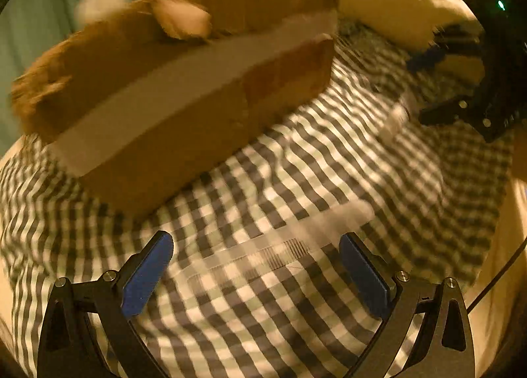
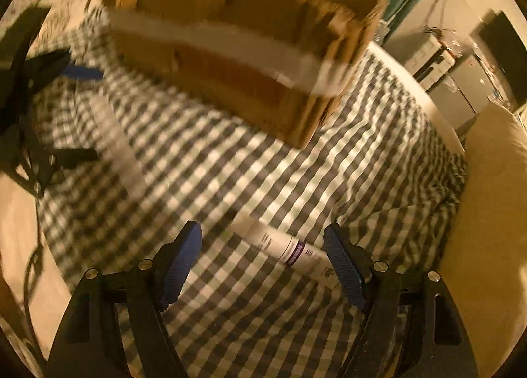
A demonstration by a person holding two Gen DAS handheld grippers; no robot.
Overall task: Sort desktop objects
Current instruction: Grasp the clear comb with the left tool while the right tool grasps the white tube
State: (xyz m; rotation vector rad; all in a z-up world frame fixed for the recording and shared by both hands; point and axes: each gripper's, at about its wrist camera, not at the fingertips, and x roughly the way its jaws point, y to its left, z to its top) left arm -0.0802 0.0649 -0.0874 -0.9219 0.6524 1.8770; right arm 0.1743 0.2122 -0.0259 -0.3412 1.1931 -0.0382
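1. Desktop objects are still lying loose on the checked cloth (image 2: 230,164) over the counter: a clear ruler (image 1: 263,249) and a white tube (image 2: 290,251).
2. Cardboard box (image 2: 237,48) is waiting toward the counter's far edge.
3. Left gripper (image 1: 257,266) and right gripper (image 2: 263,262) are hovering, jaws spread, pinching nothing; sorting looks barely begun.

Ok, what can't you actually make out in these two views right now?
- Box contents: both views motion-blurred; only vague shapes show above the rim.
- Ruler markings: left wrist view, smeared by blur.
- Tube label: right wrist view, print too small and blurred; its lower end hidden behind the right gripper's finger.
- Pale strip on the cloth: too blurred to identify.
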